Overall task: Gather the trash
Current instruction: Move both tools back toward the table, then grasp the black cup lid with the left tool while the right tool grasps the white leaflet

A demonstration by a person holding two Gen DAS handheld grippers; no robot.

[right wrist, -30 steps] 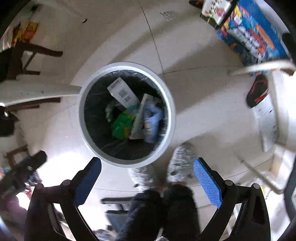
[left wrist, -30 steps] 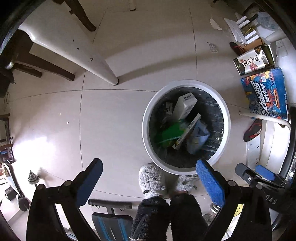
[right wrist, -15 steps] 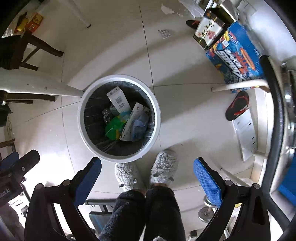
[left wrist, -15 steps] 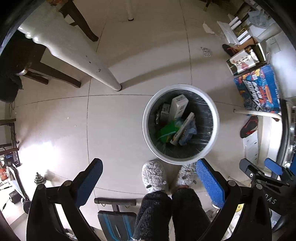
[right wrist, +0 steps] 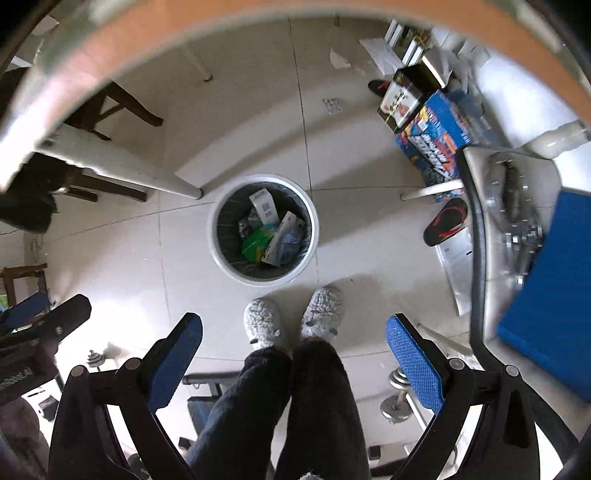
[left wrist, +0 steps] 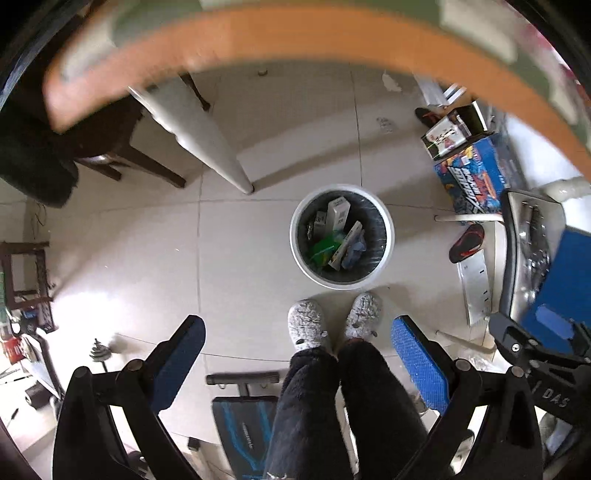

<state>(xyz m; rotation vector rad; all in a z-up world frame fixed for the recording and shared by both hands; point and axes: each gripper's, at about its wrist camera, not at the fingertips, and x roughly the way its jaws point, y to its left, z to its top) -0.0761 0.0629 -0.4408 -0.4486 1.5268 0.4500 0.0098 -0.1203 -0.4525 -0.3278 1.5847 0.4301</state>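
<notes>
A white round trash bin (left wrist: 306, 266) with a black liner stands on the tiled floor far below, also in the right wrist view (right wrist: 218, 254). It holds a white box (left wrist: 339, 214), a green wrapper (left wrist: 322, 248), a flat white carton and blue paper. My left gripper (left wrist: 297, 354) is open and empty, high above the floor. My right gripper (right wrist: 293, 350) is open and empty too, at about the same height. The right gripper also shows at the right edge of the left wrist view (left wrist: 539, 354).
A blurred orange table edge (left wrist: 295, 40) arcs across the top, also in the right view (right wrist: 258, 11). The person's grey slippers (left wrist: 306, 328) stand beside the bin. A white table leg (left wrist: 210, 147), dark chairs, colourful boxes (left wrist: 476, 173), a sandal (left wrist: 466, 243) and dumbbells (right wrist: 397, 398) surround it.
Both grippers have risen well above the bin, which now looks much smaller. The orange table edge has come into view at the top. Both stay open and empty.
</notes>
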